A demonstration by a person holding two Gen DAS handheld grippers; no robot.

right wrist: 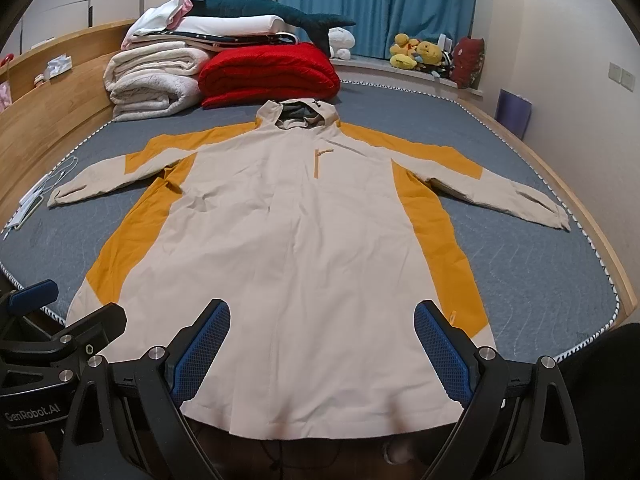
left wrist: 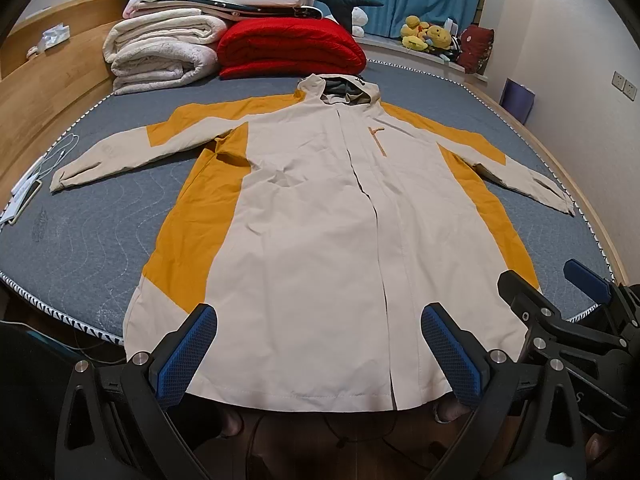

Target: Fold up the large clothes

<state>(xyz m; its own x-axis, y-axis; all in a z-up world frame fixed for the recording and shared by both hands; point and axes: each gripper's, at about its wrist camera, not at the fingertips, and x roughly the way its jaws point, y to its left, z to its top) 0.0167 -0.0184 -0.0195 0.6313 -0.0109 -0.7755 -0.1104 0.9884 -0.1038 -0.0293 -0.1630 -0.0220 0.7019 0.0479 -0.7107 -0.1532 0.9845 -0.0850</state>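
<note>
A long hooded jacket (left wrist: 316, 216) (right wrist: 288, 240), cream with mustard-yellow panels, lies flat and front side up on a grey quilted mattress (left wrist: 80, 232) (right wrist: 532, 264). Both sleeves are spread out to the sides, the hood points to the far end and the hem hangs over the near edge. My left gripper (left wrist: 319, 350) hovers open above the hem, nothing between its blue pads. My right gripper (right wrist: 322, 346) hovers open over the hem as well, empty. In the left wrist view the right gripper (left wrist: 556, 292) shows at the right edge; the left gripper (right wrist: 64, 312) shows at the left in the right wrist view.
Folded cream blankets (left wrist: 160, 52), a red quilt (left wrist: 288, 50) and white bedding are piled at the head of the bed. A wooden ledge (left wrist: 48, 92) runs along the left with a phone and cable (left wrist: 28, 196) beside it. Plush toys (left wrist: 428, 36) sit by blue curtains.
</note>
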